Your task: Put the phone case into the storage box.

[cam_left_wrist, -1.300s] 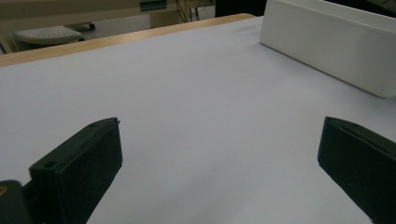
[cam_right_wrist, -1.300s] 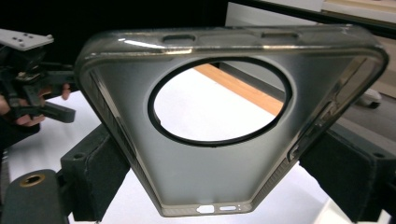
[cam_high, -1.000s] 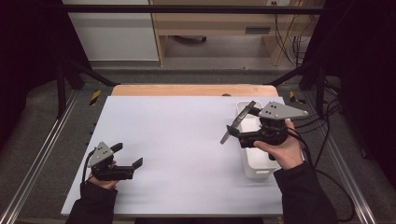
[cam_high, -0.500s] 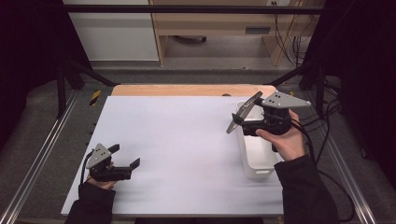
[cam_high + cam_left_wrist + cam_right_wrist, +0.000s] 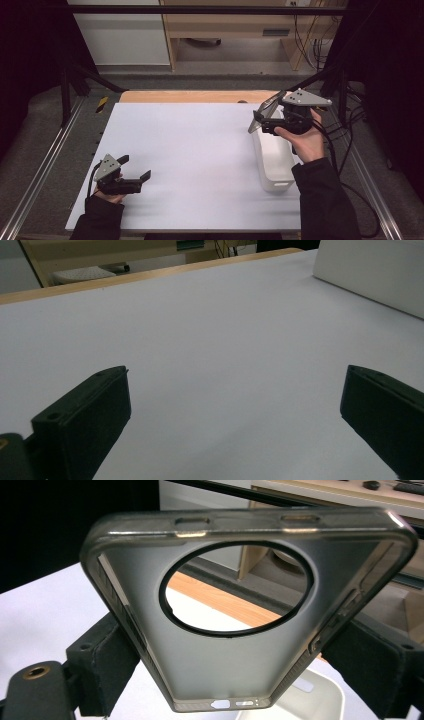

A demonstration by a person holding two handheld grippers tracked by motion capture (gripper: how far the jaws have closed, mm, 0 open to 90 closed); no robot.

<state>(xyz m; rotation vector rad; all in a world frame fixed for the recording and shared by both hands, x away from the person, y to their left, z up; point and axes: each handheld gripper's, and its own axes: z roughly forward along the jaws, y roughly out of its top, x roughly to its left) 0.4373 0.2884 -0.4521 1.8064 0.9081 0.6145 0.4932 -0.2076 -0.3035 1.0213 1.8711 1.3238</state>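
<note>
A translucent grey phone case (image 5: 225, 670) with a large round camera hole is clamped edge to edge in my right gripper (image 5: 235, 672). From above, this right gripper (image 5: 261, 123) holds the tilted phone case (image 5: 267, 111) in the air over the far end of a white bin (image 5: 274, 167). At the near left my left gripper (image 5: 135, 167) rests low on the white table sheet (image 5: 190, 145). It is open. In the left gripper view the left gripper (image 5: 235, 415) has bare white sheet between its two black jaws.
The white bin (image 5: 370, 270) lies on the right side of the sheet, long side running front to back. A wooden strip (image 5: 195, 96) borders the far edge. Metal rails (image 5: 35, 175) run along both sides, and cables (image 5: 350, 150) trail off at the right.
The right gripper has risen and moved toward the far right with the phone case in it. The left gripper has slid a little toward the near edge.
</note>
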